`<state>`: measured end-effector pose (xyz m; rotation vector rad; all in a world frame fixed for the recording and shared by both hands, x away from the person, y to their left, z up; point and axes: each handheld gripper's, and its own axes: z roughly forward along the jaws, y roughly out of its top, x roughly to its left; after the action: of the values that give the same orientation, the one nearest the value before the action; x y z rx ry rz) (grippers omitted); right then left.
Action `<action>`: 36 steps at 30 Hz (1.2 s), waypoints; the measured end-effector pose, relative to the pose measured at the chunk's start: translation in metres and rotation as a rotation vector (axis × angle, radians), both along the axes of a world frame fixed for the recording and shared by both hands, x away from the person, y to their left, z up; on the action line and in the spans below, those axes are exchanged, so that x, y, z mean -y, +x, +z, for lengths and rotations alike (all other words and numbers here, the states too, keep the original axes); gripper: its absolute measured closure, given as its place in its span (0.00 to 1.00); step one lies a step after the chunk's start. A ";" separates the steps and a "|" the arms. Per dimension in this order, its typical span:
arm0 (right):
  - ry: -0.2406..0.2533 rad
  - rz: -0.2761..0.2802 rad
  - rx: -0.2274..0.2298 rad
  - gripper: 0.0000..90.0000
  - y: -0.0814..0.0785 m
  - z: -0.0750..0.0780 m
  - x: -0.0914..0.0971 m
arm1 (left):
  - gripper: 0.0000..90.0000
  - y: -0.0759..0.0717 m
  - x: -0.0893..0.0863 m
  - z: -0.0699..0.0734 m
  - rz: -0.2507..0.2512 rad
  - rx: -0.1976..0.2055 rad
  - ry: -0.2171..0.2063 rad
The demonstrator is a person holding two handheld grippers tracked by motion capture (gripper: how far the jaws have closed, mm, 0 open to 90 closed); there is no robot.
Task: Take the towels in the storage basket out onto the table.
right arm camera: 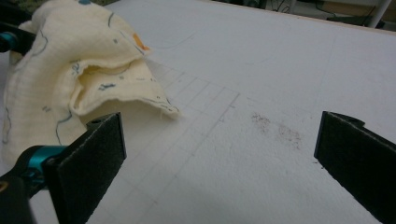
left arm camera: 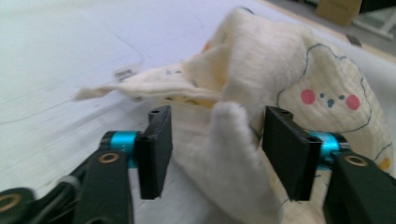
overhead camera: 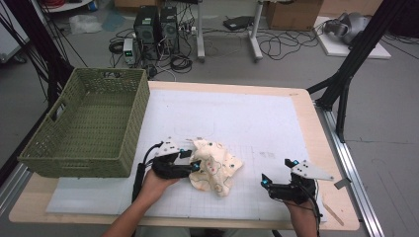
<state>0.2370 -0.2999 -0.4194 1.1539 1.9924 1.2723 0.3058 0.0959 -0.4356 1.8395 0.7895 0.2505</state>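
Right gripper point(overhead camera: 273, 173) near table's point(overhead camera: 306, 106) front right corner, jaws wide, empty. Left gripper point(overhead camera: 190, 159) parted around crumpled cloth point(overhead camera: 216, 167), pads not pressing.

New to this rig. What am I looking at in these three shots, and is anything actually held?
No robot arm here: a person holds a two-jaw hand tool in each hand. The high view looks down on the table from above the person's side. The other two pictures come from cameras riding on each tool, looking along its black jaws.

On the white mat lies a crumpled cream cloth with a printed pattern; a green basket stands at the left.

The left gripper has a fold of the cloth between its jaws, but they stand apart and do not pinch it. The right gripper is wide open over bare mat.
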 end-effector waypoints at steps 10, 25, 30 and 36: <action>0.020 0.090 -0.073 0.22 0.042 0.001 -0.033 | 0.44 -0.003 -0.023 0.002 0.039 0.026 -0.070; -0.169 0.225 -0.225 0.83 0.068 -0.027 -0.088 | 0.32 -0.002 -0.027 0.001 0.077 0.039 -0.085; -0.194 0.194 -0.224 0.95 0.064 -0.023 -0.075 | 0.33 -0.003 -0.028 0.000 0.082 0.038 -0.081; -0.229 0.124 -0.212 0.95 0.053 -0.014 -0.044 | 0.34 -0.002 -0.031 0.001 0.097 0.040 -0.091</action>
<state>0.2898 -0.2559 -0.4339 1.1057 2.3272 0.9787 0.3043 0.1268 -0.4349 1.7086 0.8497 0.3077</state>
